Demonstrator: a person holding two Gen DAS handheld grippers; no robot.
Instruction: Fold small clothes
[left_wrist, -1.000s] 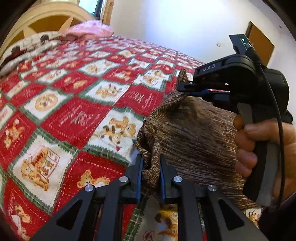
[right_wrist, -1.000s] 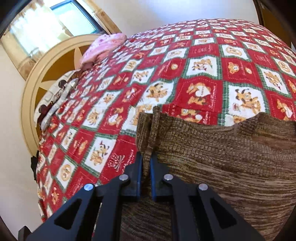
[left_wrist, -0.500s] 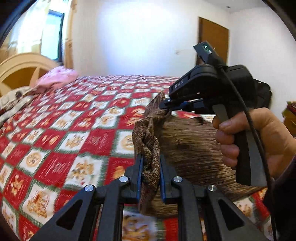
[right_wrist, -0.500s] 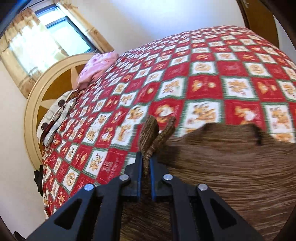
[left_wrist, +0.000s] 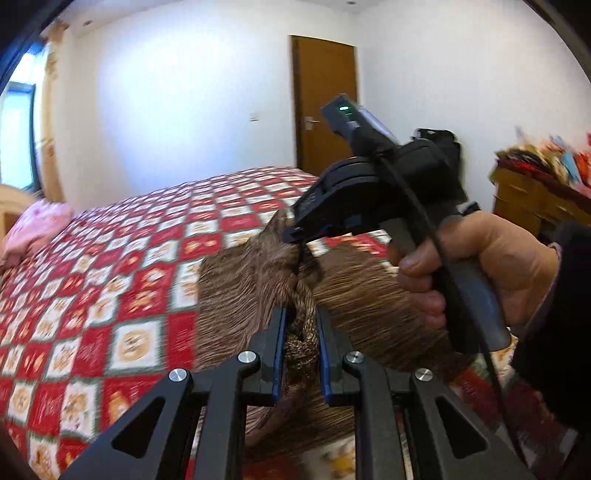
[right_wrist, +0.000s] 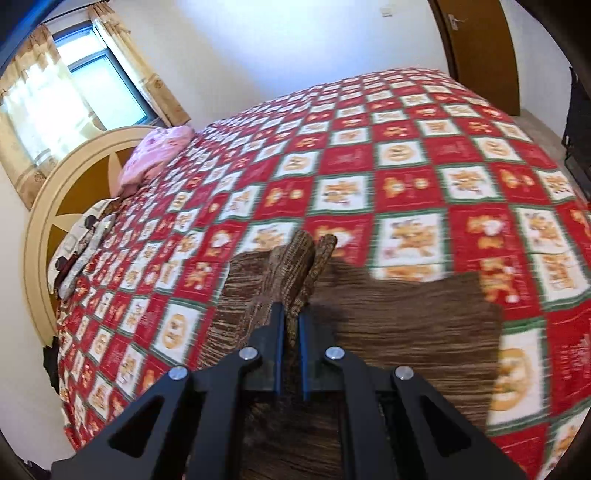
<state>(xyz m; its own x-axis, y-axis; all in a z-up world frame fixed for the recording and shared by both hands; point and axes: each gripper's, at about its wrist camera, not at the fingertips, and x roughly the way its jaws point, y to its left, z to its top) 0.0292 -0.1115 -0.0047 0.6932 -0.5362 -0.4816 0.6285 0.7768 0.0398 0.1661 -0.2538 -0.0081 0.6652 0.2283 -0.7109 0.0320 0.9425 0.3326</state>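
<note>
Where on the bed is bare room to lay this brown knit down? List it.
Free: the quilt from the brown knit to the far foot by the door, and the strip between the knit and the pink pillow. Crowded: the headboard side, with pillow and patterned bedding.
</note>
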